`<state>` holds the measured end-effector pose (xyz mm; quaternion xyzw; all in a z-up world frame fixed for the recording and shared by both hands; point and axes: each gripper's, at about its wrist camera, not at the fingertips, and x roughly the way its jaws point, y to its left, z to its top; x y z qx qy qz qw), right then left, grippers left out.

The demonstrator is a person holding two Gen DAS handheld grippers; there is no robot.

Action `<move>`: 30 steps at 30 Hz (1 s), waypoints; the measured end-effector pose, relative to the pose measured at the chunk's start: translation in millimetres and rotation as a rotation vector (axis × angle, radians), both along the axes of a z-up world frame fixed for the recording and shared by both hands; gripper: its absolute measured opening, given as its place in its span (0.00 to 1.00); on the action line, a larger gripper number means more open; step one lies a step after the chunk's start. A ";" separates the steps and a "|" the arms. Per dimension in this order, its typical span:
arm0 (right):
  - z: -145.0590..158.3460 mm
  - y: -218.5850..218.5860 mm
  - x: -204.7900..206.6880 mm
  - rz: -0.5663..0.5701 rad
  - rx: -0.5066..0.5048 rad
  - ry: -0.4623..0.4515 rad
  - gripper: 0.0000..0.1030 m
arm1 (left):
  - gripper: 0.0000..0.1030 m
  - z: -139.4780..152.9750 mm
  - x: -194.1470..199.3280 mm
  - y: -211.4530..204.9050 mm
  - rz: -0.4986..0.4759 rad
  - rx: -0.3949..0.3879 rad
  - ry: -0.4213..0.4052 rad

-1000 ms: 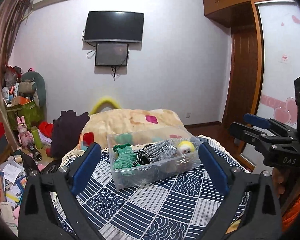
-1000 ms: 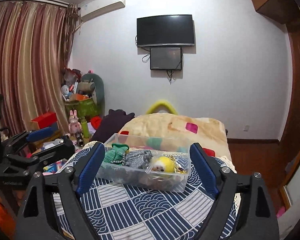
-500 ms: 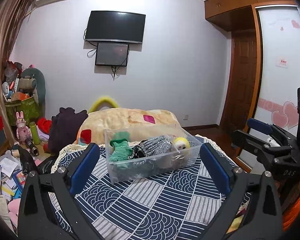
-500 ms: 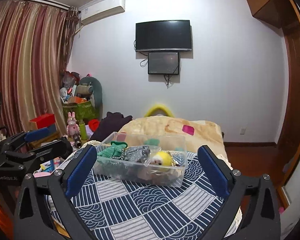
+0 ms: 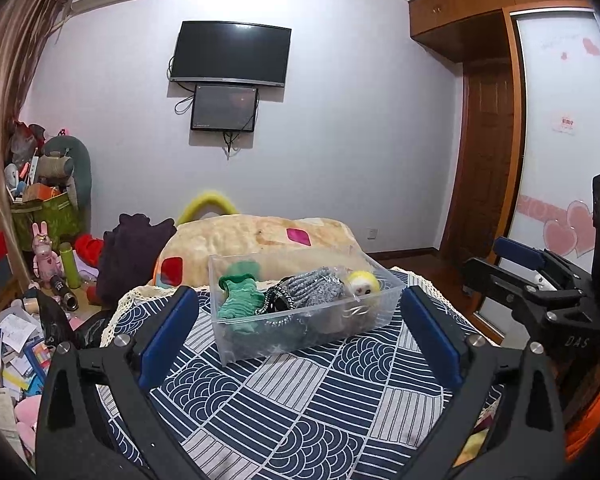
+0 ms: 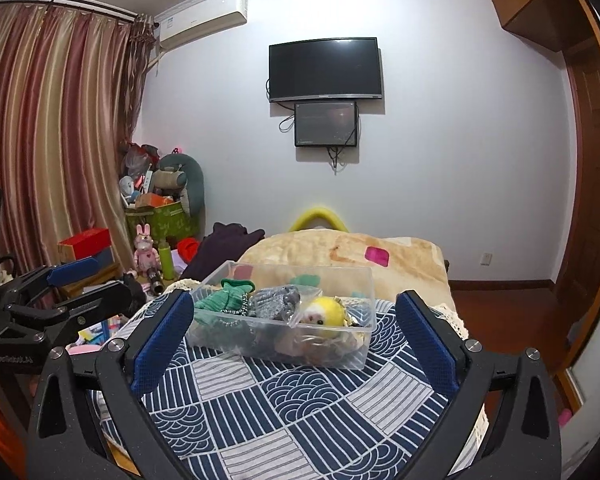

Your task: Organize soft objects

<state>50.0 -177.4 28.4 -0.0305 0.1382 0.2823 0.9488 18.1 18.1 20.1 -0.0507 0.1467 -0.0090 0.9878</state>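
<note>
- Bedroom setting: a table under a navy patterned cloth (image 5: pixel 300 408), with a wall television (image 6: pixel 326 69) at 12 o'clock.
- Clear plastic bin (image 5: pixel 364 320) sits on the cloth, holding a green knit piece (image 5: pixel 240 300), a grey knit item (image 5: pixel 314 288) and a yellow plush toy (image 6: pixel 325 312).
- Left gripper (image 5: pixel 300 340) hovers with its jaws spread wide, empty, the bin at its 12 o'clock.
- Right gripper (image 6: pixel 294 338) likewise gapes, empty, clear of the bin.

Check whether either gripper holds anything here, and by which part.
Nothing is held. The left gripper and right gripper are both open, short of the clear bin.
</note>
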 end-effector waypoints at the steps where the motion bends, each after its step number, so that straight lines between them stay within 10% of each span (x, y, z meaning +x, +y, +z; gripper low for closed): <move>1: 0.3 0.1 -0.6 0.000 0.001 0.000 0.98 | 0.99 -0.3 -0.3 -0.7 -0.002 0.002 -0.001; 30: 2.6 -3.3 -2.3 0.007 0.022 0.007 0.98 | 1.00 -1.9 -1.1 -7.8 -0.019 -0.001 -0.009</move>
